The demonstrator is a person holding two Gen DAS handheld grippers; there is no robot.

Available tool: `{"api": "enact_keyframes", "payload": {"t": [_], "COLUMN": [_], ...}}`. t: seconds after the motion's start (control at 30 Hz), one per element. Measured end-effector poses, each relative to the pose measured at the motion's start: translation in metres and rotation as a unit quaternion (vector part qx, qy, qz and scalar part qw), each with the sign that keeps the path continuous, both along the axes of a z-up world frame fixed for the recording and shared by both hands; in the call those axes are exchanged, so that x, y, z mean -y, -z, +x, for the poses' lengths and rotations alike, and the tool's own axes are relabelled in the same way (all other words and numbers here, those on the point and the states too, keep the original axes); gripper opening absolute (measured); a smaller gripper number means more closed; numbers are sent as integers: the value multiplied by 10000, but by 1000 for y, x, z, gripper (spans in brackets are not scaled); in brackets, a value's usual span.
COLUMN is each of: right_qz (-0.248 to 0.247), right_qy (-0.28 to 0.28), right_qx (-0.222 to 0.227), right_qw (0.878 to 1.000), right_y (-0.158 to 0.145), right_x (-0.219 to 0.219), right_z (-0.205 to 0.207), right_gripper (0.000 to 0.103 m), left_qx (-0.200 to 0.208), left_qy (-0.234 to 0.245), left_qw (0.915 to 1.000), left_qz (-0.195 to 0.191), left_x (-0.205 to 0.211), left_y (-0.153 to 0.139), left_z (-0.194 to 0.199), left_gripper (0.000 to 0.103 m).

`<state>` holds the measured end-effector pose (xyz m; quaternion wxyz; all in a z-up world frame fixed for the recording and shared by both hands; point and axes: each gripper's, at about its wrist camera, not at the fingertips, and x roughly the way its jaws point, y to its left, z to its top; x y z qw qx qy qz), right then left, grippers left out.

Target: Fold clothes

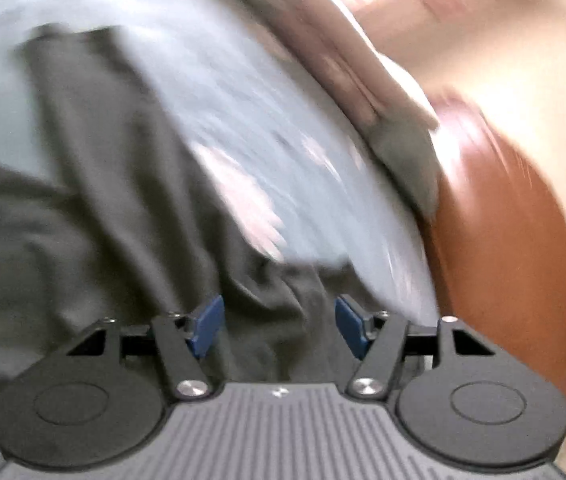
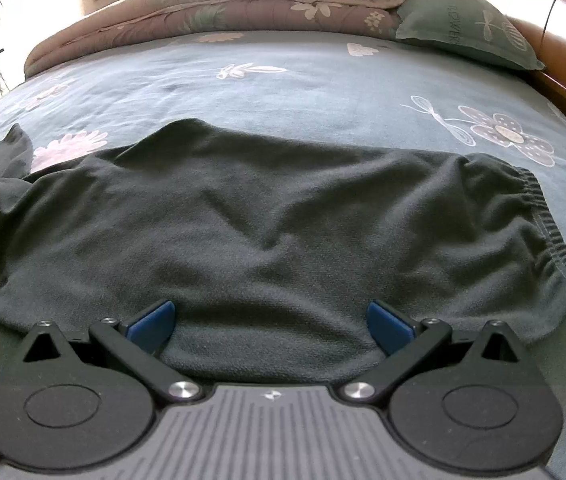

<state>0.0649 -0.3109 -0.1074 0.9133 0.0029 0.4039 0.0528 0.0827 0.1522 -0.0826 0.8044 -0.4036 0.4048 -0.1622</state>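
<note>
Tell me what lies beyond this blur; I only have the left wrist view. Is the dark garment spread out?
Observer: Yes, the garment lies spread flat on the bed sheet.
Operator: Which end has the waistband?
Observer: The elastic waistband is at the right edge.
Operator: Is the right hand-held gripper gripping?
Observer: No, the right hand-held gripper is open over the near hem.
Operator: Anything else on the bed?
Observer: A green pillow by the headboard.

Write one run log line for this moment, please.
left gripper: open | right gripper: open | trousers: flat on bed, unfolded
</note>
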Motion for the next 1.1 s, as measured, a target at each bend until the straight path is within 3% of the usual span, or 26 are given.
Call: {"api": "enact_keyframes", "payload": {"t": [0.13,0.27,0.63,0.9,1.1], "right_qz": [-9,-22,-56,-81,-84], "right_qy": [4,14,89,116,98], "right_qx": [-37,-72,-110,-158,-181], "right_qw": [10000,10000,9999,9998,9998], "right_y": [-1,-1,-1,-2,-3], "right_x": [0,-1,-3,-4,-4], "right_z": [1,3,4,6,6], "right_gripper": [103,103,103,103,103], "left_qx": [-384,-679,-357,-101,113], "left_qy": [-565,-1062,-947,-706,-888], "left_qw": [9958,9853,9919,9954,9928], "left_qz": [-602,-1154,-771,-645,-793], "left_x": [-28,-51,-48,-40,-49], "left_y": [31,59,53,50,55], "left_z": [4,9,51,50,76], "left_gripper": [62,62,62,64,64]}}
